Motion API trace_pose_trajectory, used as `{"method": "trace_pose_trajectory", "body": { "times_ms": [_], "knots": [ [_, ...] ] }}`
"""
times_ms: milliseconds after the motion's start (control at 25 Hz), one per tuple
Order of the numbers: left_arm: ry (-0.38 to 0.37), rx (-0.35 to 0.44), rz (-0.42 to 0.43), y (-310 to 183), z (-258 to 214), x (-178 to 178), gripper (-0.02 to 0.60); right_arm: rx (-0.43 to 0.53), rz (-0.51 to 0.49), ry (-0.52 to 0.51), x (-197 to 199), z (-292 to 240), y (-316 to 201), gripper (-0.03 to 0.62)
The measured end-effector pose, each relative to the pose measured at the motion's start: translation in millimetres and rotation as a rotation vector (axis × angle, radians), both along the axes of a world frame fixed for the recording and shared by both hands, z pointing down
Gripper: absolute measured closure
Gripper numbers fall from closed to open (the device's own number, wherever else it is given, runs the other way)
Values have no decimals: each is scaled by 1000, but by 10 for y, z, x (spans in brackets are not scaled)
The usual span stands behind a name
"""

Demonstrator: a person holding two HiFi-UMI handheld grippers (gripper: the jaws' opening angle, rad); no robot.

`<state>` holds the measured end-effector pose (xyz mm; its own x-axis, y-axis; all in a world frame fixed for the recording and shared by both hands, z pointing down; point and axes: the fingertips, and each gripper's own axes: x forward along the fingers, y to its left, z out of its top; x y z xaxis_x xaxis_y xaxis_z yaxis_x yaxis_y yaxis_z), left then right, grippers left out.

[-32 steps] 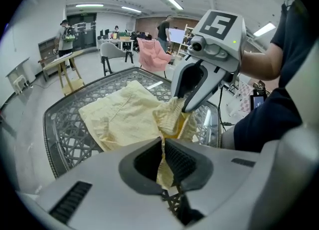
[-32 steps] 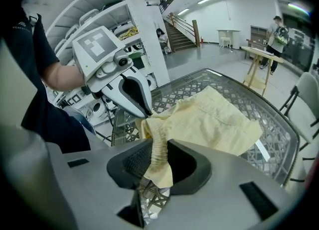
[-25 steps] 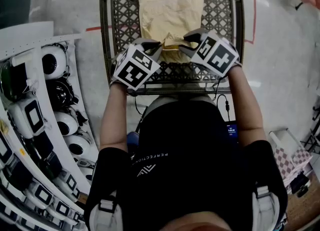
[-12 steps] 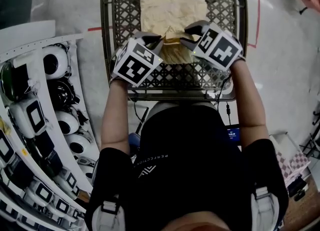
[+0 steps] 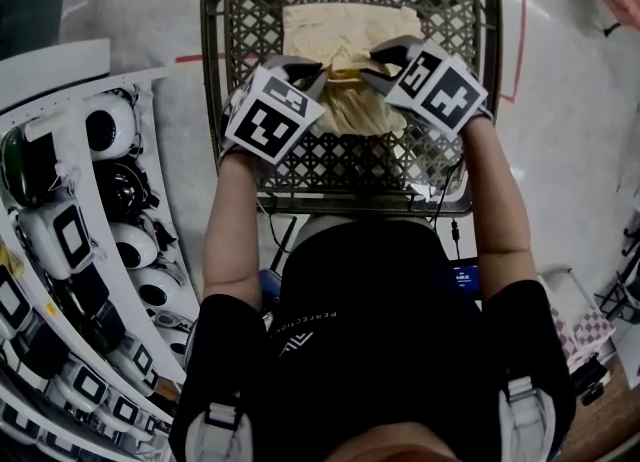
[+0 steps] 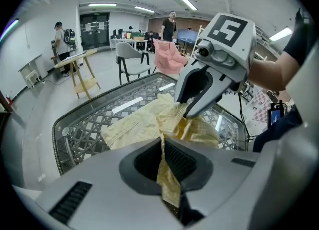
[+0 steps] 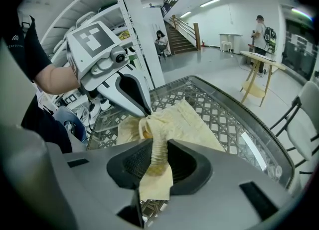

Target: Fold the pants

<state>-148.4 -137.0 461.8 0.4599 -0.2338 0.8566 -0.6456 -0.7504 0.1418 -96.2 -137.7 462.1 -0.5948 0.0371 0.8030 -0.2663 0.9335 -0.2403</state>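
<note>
A pale shiny floor (image 5: 140, 10) crossed by a red line (image 5: 192, 56) lies under a counter (image 5: 213, 70) with a dark metal lattice and a clear top, and a rack (image 5: 60, 250) of white and black devices curves along the person's left; farther off in the hall stand a grey chair (image 6: 130, 56), a pink chair (image 6: 169, 57), a wooden table (image 6: 77, 67) and a staircase (image 7: 182, 35). The yellow pants (image 5: 350, 35) lie on the counter, spread out flat ahead of both sets of jaws, with their near edge gathered up off the surface and running back into the two grips. The left gripper (image 6: 163, 160) has its jaws almost fully together, pinching a thin flat strip of the cloth that hangs out below them. The right gripper (image 7: 154, 160) has its jaws a little apart, clamped on a thicker rolled bunch of the same cloth, with a loose flap drooping under them. The two grippers sit side by side with their tips close together: the right one's tips stand just ahead and to the right of the left jaws, the left one's tips just ahead and to the left of the right jaws, and the raised ridge of cloth bridges the short span between them
</note>
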Motion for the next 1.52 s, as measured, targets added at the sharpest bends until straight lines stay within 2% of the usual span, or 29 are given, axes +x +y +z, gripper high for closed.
{"method": "trace_pose_trajectory", "body": {
  "times_ms": [280,1240,1520],
  "knots": [
    [8,-27,-15,-118,130,-8,555,-3,14,4,-3,131,-140,497],
    [-13,-39,-45,-427,405,-30,557,-4,58,-19,30,394,-385,493],
    [-26,-17,-48,-465,402,-32,560,-1,119,-45,95,327,-481,453]
  ]
}}
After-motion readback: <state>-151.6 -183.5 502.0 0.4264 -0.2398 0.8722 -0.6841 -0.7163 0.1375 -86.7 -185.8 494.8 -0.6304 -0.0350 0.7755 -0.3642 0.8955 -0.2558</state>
